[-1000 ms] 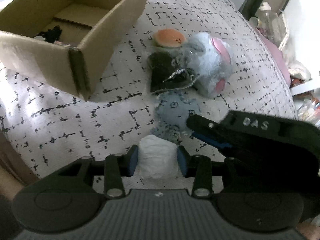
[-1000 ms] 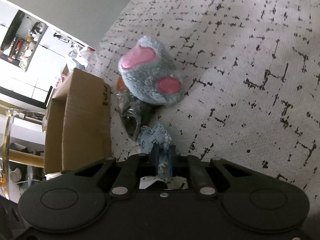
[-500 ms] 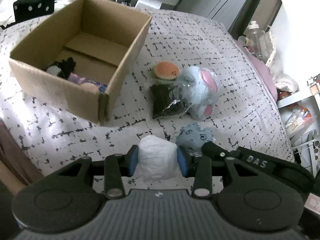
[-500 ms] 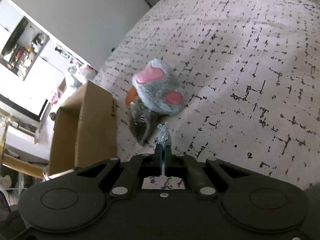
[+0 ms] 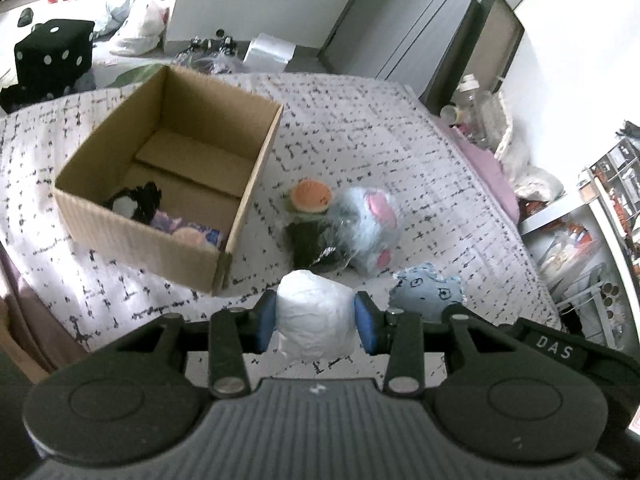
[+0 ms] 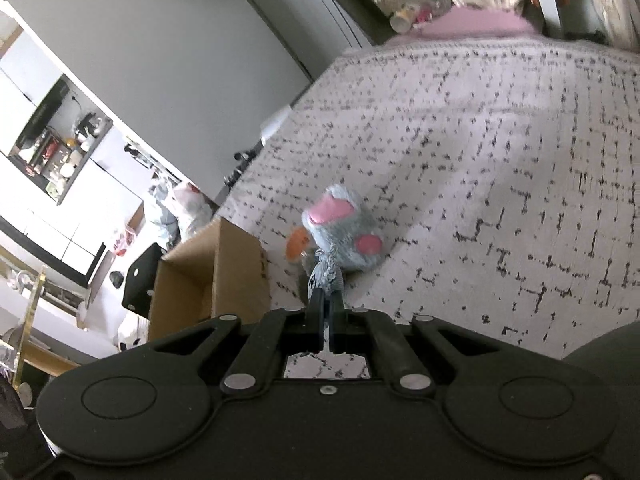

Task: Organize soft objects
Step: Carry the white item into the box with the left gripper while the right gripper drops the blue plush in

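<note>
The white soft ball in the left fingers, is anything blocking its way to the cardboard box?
Nothing visible does. The white soft ball is held above the bedspread, and the cardboard box is open on top, with bare floor beside the toys inside.

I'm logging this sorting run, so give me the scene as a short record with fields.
left gripper: shut on white soft bundle
right gripper: shut on blue patterned cloth
cardboard box: open, some soft items inside
on bedspread: grey plush with pink patches, orange-topped toy, dark bagged item
</note>
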Demonstrator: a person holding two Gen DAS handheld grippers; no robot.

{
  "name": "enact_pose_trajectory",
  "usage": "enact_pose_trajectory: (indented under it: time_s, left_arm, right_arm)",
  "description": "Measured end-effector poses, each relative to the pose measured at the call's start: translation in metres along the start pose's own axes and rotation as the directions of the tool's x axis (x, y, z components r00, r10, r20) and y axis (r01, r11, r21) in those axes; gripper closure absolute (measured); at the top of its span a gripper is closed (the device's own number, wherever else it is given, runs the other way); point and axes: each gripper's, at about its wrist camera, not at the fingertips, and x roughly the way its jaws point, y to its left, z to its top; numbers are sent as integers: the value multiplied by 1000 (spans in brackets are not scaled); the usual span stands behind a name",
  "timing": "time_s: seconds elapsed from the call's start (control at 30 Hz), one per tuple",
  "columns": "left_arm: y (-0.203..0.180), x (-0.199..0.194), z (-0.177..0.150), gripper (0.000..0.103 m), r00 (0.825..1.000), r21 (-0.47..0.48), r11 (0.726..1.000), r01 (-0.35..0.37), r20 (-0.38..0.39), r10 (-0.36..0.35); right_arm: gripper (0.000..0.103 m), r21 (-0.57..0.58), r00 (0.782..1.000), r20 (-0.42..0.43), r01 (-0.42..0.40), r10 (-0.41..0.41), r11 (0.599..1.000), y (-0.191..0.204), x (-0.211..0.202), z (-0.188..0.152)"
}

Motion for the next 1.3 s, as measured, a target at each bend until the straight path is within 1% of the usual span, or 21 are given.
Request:
enact_pose_trajectory:
  time_s: [0.07, 0.17, 0.3, 0.77, 1.1, 1.3]
  left_arm:
    - [0, -5, 3, 63, 1000, 8, 1000, 3, 10, -3]
    - [5, -12, 9, 63, 1000, -5, 1000, 18, 5, -18]
    - [11, -23, 19, 63, 1000, -1, 1000, 14, 27, -14]
    - [46, -42, 55, 63, 997, -4, 1000, 24, 74, -23]
    - [67, -36, 81, 63, 996, -7, 1000, 29, 85, -28]
    - [85, -19, 95, 63, 997, -43, 999, 30, 76, -27]
  right_arm:
    - [101, -11, 1000, 14, -6, 7, 1000, 5, -4, 1]
    - [101, -20, 999, 29, -22, 22, 1000, 12, -9, 2]
    - [101, -26, 998, 44, -40, 41, 999, 22, -13, 3]
    - [101, -57, 993, 70, -92, 96, 994, 65, -9, 2]
    - [101, -79, 993, 64, -97, 102, 992, 92, 7, 2]
    - [101, -105, 994, 43, -94, 99, 990, 109, 21, 1]
